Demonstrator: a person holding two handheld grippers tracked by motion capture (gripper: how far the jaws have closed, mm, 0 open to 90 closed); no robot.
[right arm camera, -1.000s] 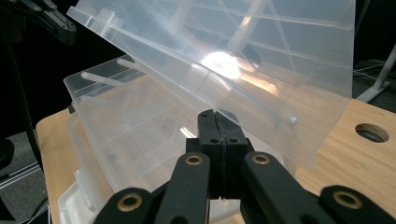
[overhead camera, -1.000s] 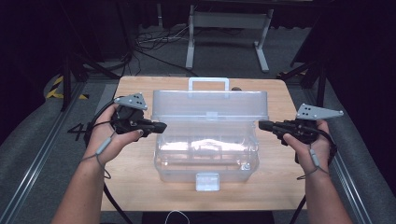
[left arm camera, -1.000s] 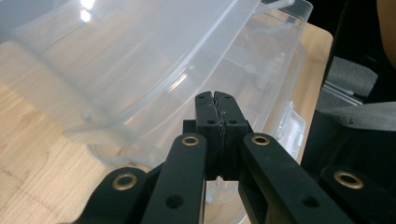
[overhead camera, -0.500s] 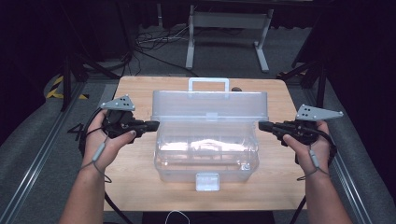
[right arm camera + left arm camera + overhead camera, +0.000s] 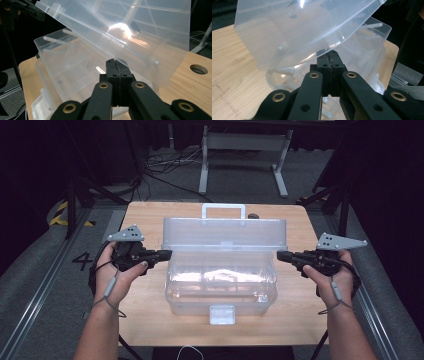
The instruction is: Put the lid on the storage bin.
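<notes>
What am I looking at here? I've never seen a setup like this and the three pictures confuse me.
A person at a light wooden table holds a black two-jaw hand gripper in each hand: the left gripper and the right gripper. The high view looks down from above the person. The other two pictures come from cameras riding on each gripper, looking along its jaws. On the table stands a clear plastic storage box with a raised hinged clear lid. Both grippers' jaws are pressed shut, one at each end of the box by the lid's edge; whether they touch it, I cannot tell. Neither visibly clamps anything.
</notes>
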